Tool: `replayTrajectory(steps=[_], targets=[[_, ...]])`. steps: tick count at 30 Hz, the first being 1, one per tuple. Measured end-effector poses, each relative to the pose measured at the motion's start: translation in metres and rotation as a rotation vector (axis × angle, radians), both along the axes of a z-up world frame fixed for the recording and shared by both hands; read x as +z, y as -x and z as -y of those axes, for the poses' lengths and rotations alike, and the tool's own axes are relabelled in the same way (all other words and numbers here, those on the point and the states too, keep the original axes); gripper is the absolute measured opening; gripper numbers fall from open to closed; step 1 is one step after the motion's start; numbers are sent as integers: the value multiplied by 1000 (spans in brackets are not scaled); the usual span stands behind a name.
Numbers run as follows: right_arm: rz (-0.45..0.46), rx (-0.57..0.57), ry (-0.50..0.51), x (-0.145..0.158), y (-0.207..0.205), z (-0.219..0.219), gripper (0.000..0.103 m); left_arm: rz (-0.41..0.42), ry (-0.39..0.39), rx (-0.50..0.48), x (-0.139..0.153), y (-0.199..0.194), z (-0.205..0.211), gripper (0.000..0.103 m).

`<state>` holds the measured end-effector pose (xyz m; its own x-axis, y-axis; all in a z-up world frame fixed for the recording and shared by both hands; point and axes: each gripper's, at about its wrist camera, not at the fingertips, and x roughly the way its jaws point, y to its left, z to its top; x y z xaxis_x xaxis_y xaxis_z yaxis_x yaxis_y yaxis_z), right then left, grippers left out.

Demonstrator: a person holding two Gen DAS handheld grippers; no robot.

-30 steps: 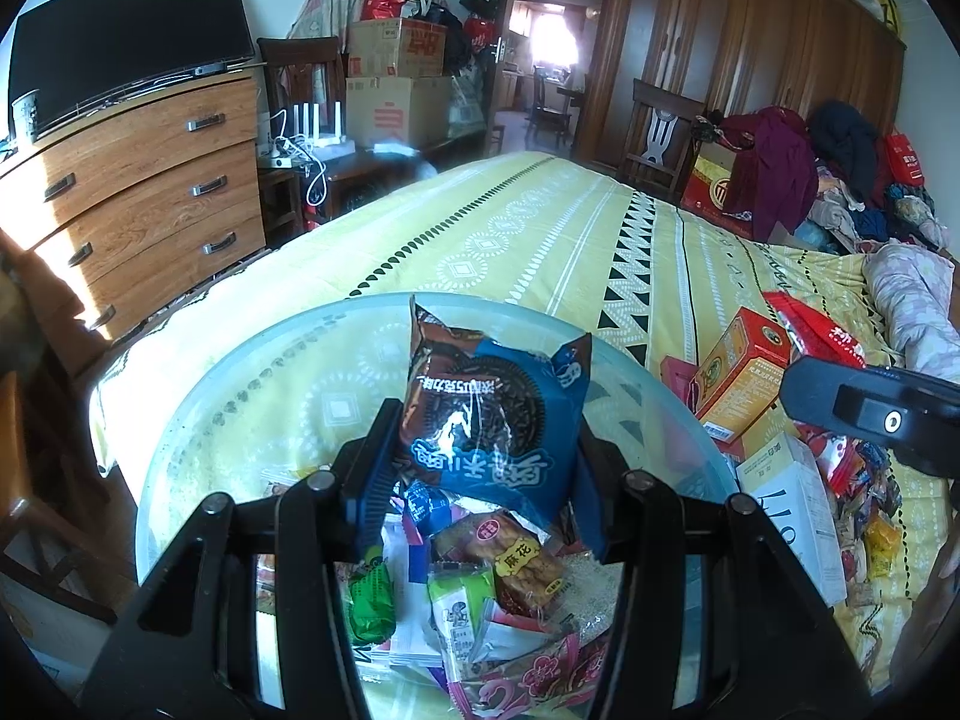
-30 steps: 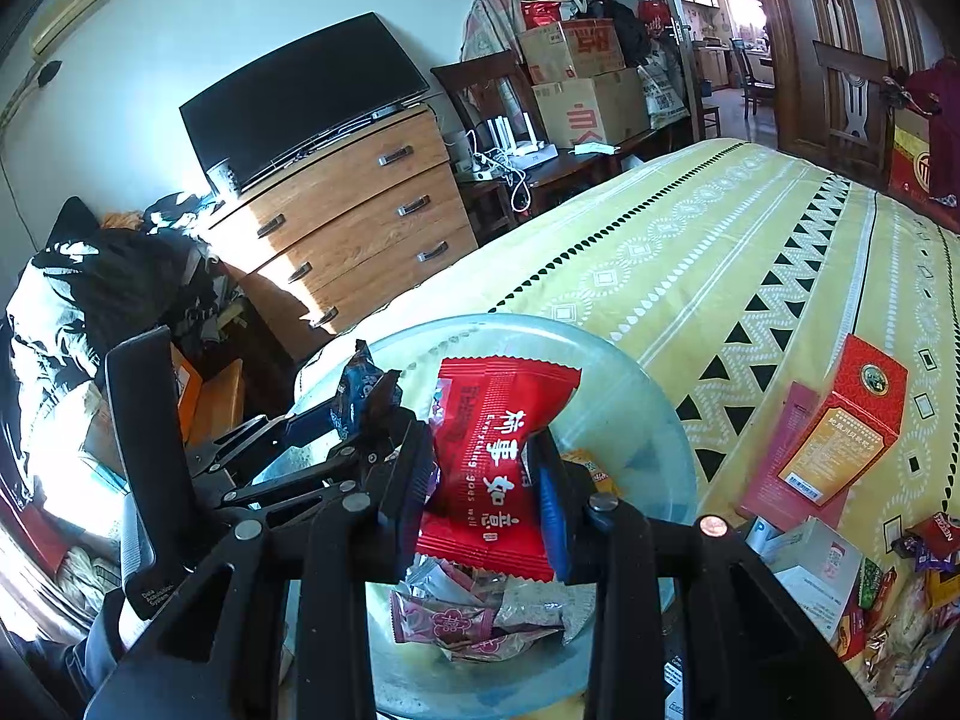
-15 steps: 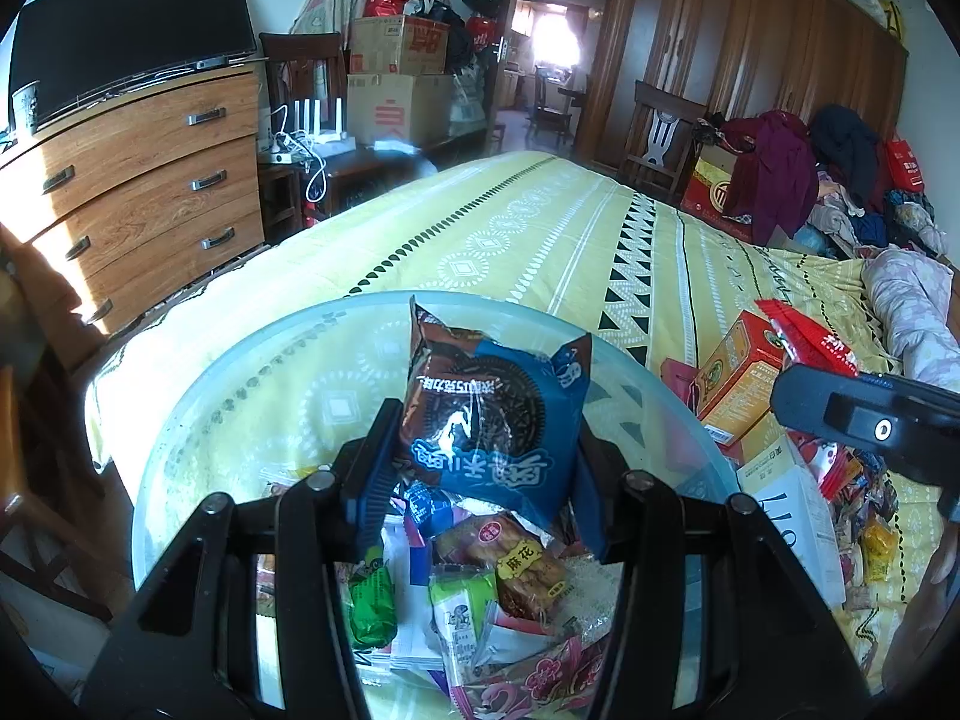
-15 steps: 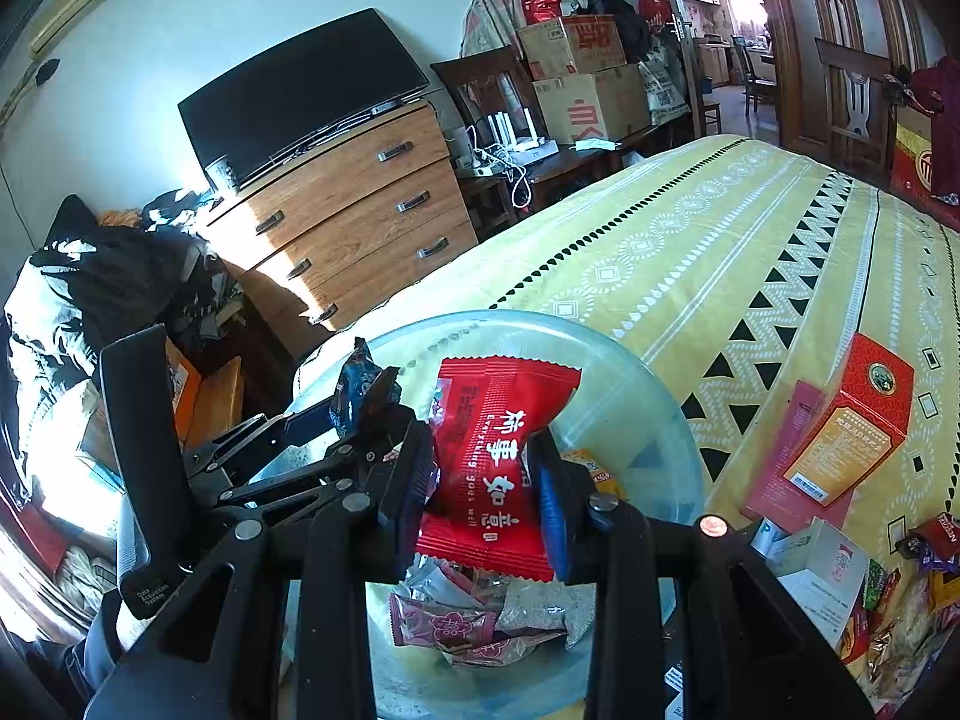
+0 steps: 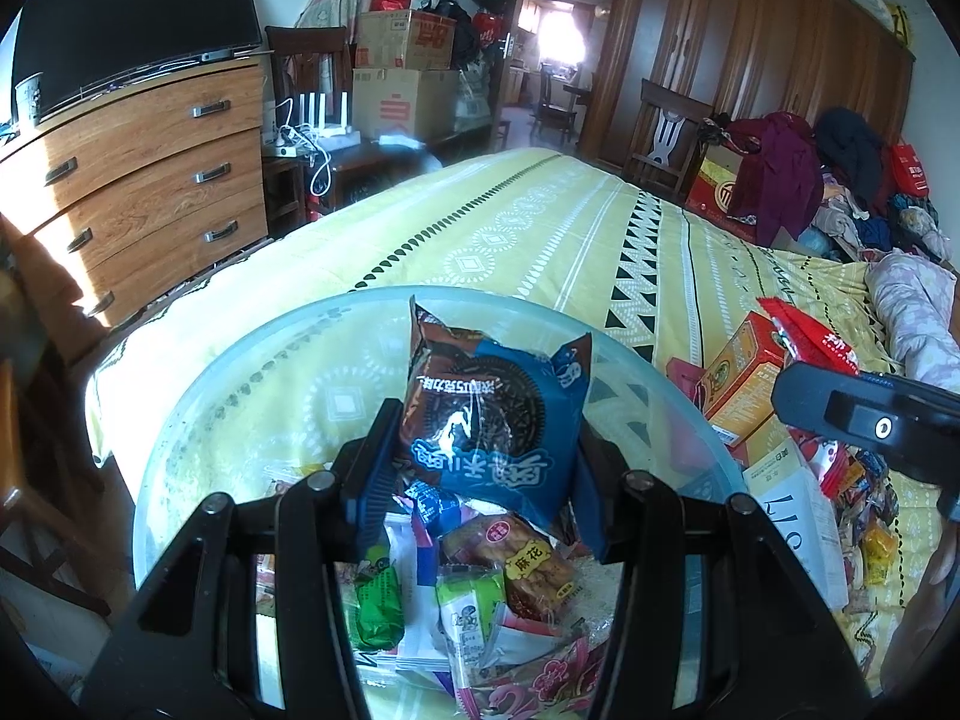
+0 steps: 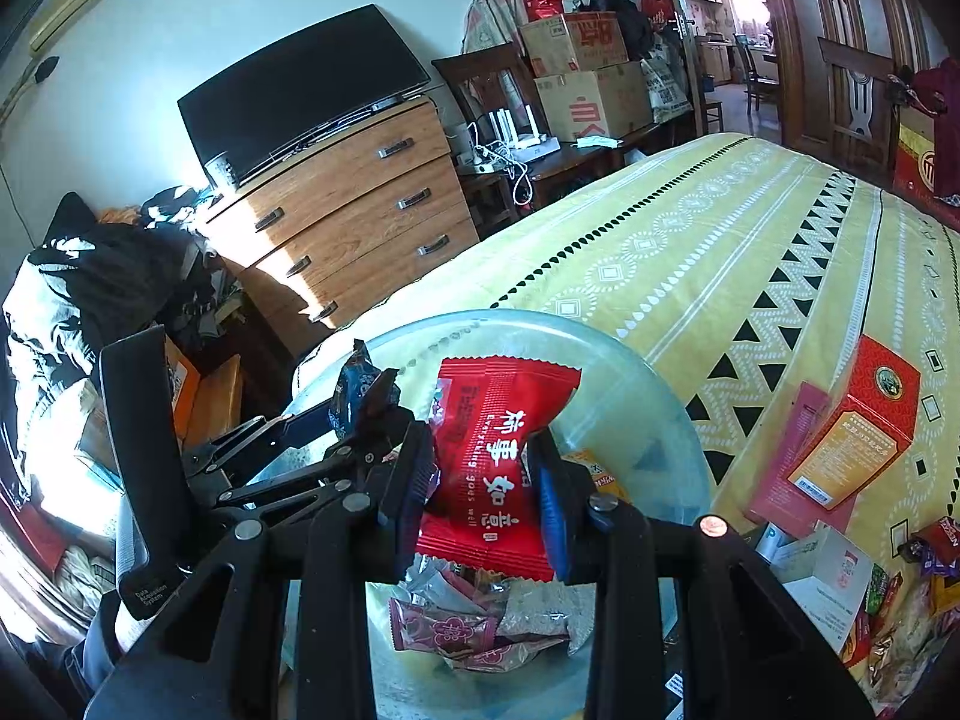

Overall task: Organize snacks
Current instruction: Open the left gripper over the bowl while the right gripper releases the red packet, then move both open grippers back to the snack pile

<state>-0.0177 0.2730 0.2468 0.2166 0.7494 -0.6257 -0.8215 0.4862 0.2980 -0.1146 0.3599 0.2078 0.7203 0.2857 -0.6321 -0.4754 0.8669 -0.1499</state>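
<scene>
My left gripper [image 5: 474, 450] is shut on a blue-and-brown cookie packet [image 5: 492, 414], held over a clear glass bowl [image 5: 198, 396] on the yellow bedspread. Several small snack packets [image 5: 480, 594] lie in the bowl below it. My right gripper [image 6: 483, 468] is shut on a red snack packet [image 6: 492, 462] over the same bowl [image 6: 654, 420], with pink and silver wrappers [image 6: 468, 624] underneath. The left gripper [image 6: 360, 396] with its blue packet shows at the left of the right wrist view. The right gripper's body [image 5: 864, 426] sits at the right edge of the left wrist view.
An orange box [image 5: 744, 378], a white box [image 5: 798, 528] and loose snacks [image 5: 864, 516] lie on the bed right of the bowl. A wooden dresser [image 5: 150, 180] with a TV stands left, beyond the bed's edge. Piled clothes [image 5: 840, 180] fill the far right.
</scene>
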Motion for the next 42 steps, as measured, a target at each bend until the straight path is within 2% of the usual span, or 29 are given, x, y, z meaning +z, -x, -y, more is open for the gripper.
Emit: replayTrajectory(steps=[15, 17, 24, 27, 29, 30, 35, 42], targets=[[-3, 8, 7, -3, 3, -2, 37, -13, 15, 29, -3, 0, -7, 56], [1, 7, 7, -3, 5, -1, 48, -14, 17, 32, -3, 0, -7, 62], [14, -10, -2, 2, 5, 4, 53, -10, 16, 36, -2, 2, -10, 67], [24, -22, -15, 7, 7, 10, 61, -9, 9, 40, -1, 1, -10, 75], [44, -31, -24, 12, 10, 16, 64, -16, -1, 45, -2, 0, -10, 86], [52, -36, -28, 15, 11, 17, 64, -20, -5, 47, -2, -1, -9, 88], [66, -73, -59, 23, 13, 42, 66, -19, -5, 47, -2, -2, -7, 96], [74, -190, -89, 23, 13, 115, 67, 23, -11, 61, 6, -3, 1, 103]])
